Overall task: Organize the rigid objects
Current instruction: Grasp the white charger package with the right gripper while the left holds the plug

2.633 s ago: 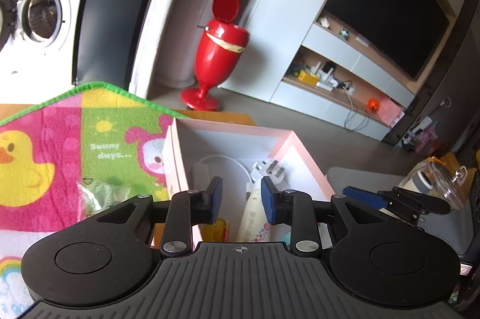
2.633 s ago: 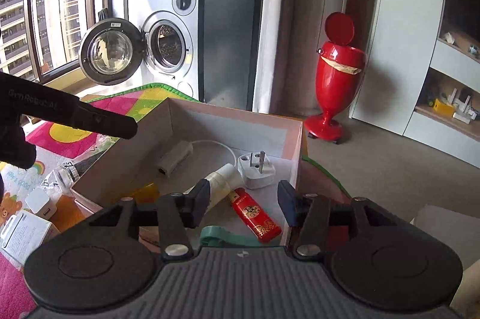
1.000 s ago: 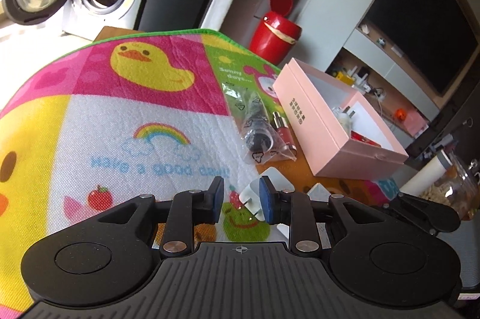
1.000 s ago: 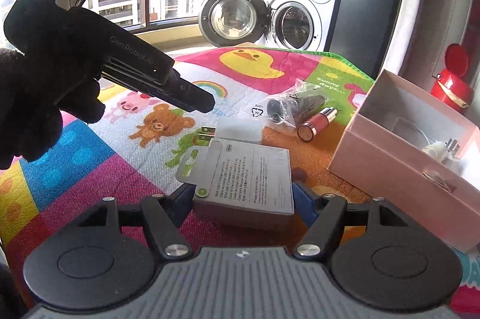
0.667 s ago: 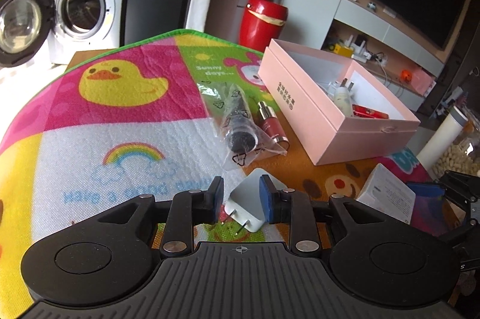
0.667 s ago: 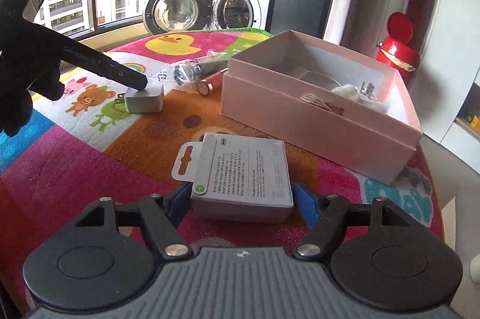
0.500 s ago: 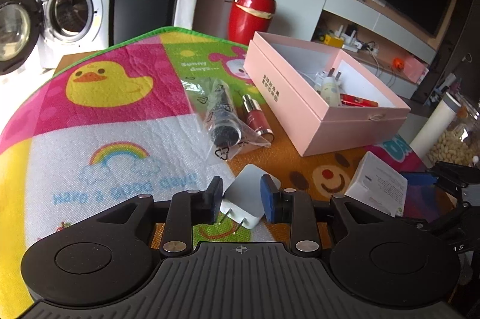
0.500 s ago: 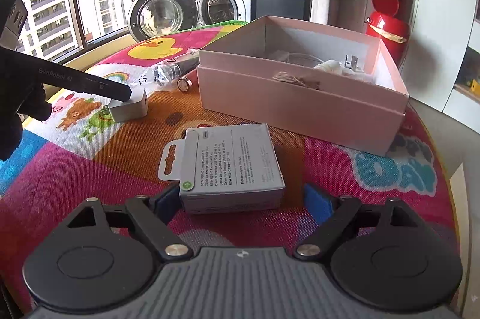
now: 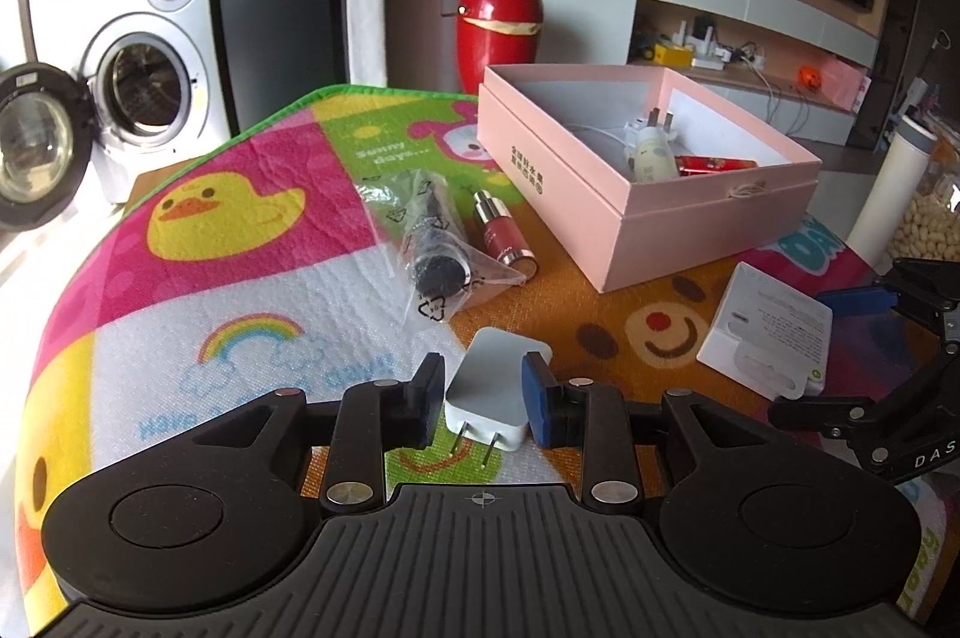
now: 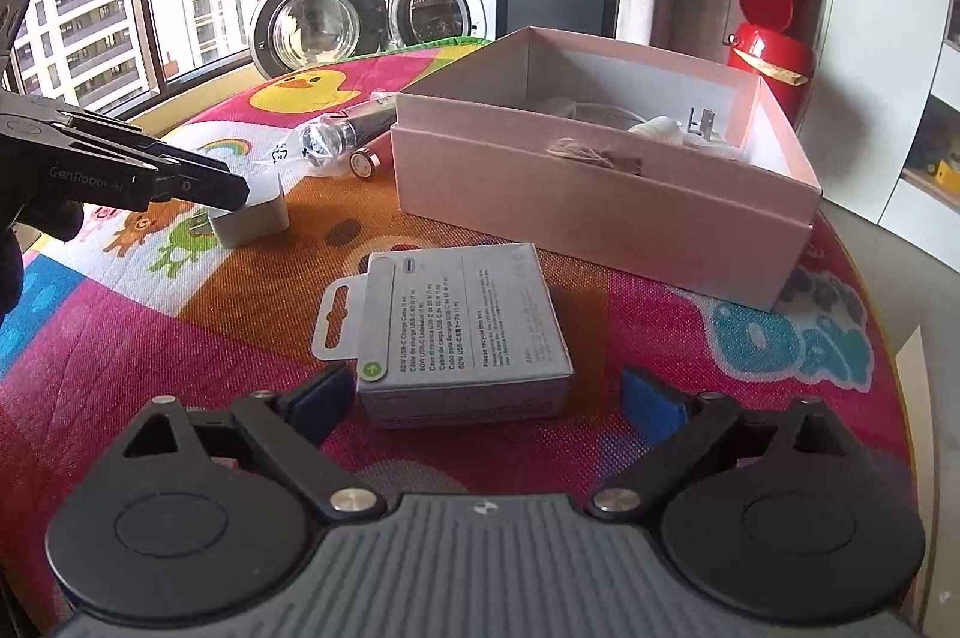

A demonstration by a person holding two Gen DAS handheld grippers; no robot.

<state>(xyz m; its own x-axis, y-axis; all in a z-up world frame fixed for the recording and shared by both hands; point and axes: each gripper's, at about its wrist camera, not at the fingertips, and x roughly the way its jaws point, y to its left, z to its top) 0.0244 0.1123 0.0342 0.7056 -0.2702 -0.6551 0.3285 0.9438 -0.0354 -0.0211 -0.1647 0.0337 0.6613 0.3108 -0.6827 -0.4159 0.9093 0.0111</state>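
My left gripper [image 9: 483, 398] is shut on a white plug charger [image 9: 498, 389], its two prongs pointing back at the camera; it also shows in the right wrist view [image 10: 249, 212]. My right gripper [image 10: 486, 398] is open, its jaws spread wide on either side of a white cable box [image 10: 462, 332] lying on the mat, also seen in the left wrist view [image 9: 771, 332]. The open pink box [image 9: 636, 194] holds a plug, a cable, a small bottle and a red lighter. A red lipstick [image 9: 501, 236] and a bagged black item [image 9: 435, 242] lie left of it.
The colourful play mat [image 9: 240, 242] covers the round table. A white bottle [image 9: 894, 194] and a jar stand at the right edge. A red bin [image 9: 498, 26] and a washing machine [image 9: 138, 86] stand beyond the table.
My right gripper has opened and let the cable box down onto the mat. My left gripper keeps hold of the charger and has shifted slightly toward the pink box.
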